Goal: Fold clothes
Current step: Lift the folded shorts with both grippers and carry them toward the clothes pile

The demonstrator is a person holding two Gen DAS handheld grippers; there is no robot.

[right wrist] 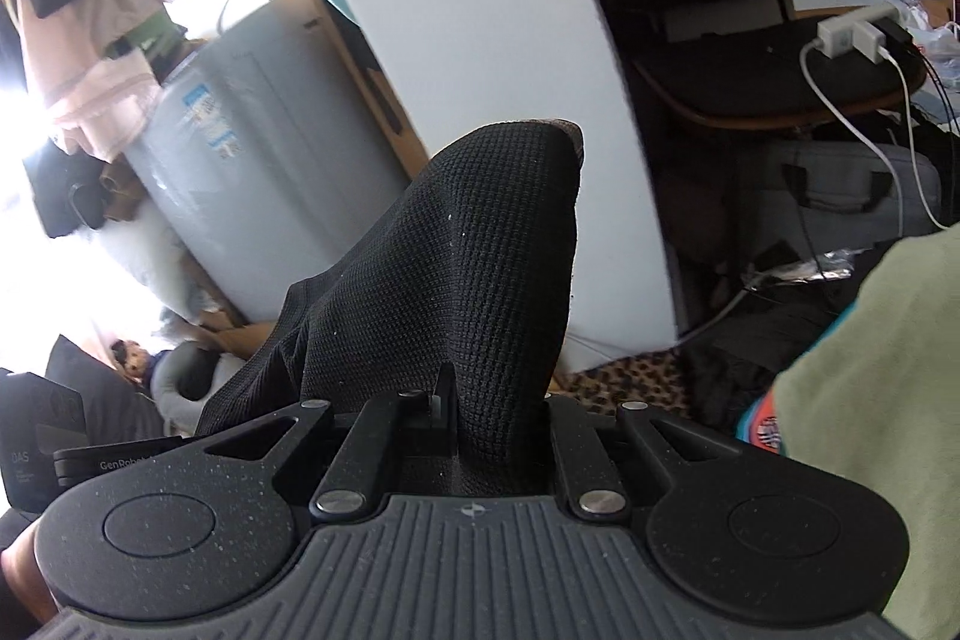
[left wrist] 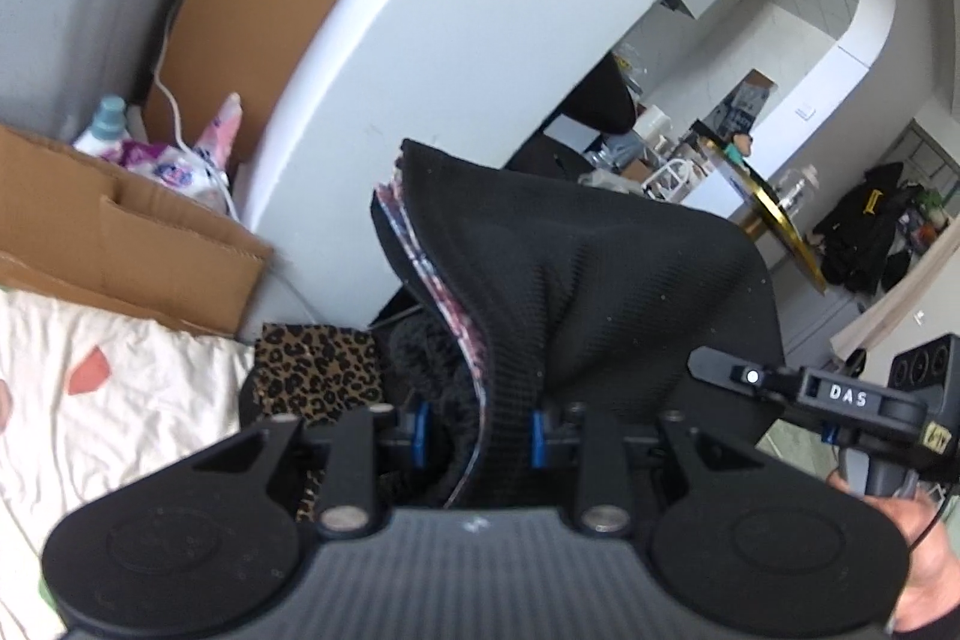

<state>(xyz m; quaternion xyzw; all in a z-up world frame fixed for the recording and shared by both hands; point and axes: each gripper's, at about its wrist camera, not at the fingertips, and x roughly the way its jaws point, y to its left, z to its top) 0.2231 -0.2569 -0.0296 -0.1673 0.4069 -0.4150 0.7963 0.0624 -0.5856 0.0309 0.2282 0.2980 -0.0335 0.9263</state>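
A: Where is the garment?

B: Centre of both views; a black waffle-knit garment (left wrist: 588,280) with a patterned pink lining showing at its left edge rises up from between the fingers of the left gripper (left wrist: 480,430), which is closed narrowly on a thick fold of it

A: And the other one?

B: The right gripper (right wrist: 498,418) is nearly closed, pinching the same black knit (right wrist: 480,268); the cloth stands up from it in a peak at mid-frame

A: What lies around?

B: In the left wrist view a white sheet with pink spots (left wrist: 120,400) at lower left, a cardboard box (left wrist: 120,244) above it, a leopard-print cloth (left wrist: 318,370) just beside the gripper; the right gripper's body (left wrist: 840,400) and a hand (left wrist: 918,568) sit at the lower right edge; in the right wrist view a light green fabric (right wrist: 870,400) fills the lower right
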